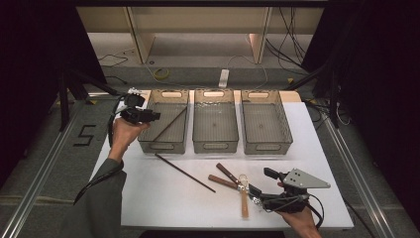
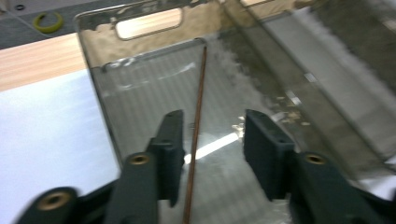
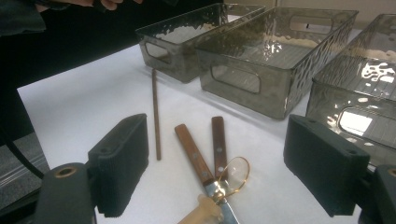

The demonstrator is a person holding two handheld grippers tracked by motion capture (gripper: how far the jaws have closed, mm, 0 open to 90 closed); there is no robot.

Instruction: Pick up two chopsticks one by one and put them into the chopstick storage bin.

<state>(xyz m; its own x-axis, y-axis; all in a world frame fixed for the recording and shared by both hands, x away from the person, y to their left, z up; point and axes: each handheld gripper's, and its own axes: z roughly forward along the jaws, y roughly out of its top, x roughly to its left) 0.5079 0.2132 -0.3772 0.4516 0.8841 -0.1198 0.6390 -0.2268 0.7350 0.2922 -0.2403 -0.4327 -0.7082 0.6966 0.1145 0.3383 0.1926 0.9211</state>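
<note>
Brown chopstick [image 2: 198,107] lies in the left bin [image 2: 107,88], between the spread left gripper [image 2: 212,140], untouched.

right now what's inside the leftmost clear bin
One thin brown chopstick leans slantwise inside the leftmost clear grey plastic bin, below the left claw, whose jaws stand apart. Nothing else shows there; no part of its floor looks covered.

Middle bin [image 1: 215,124] and right bin [image 1: 266,125] empty, yellow tape roll [image 1: 161,74] on floor, white power strip [image 1: 224,78]
</note>
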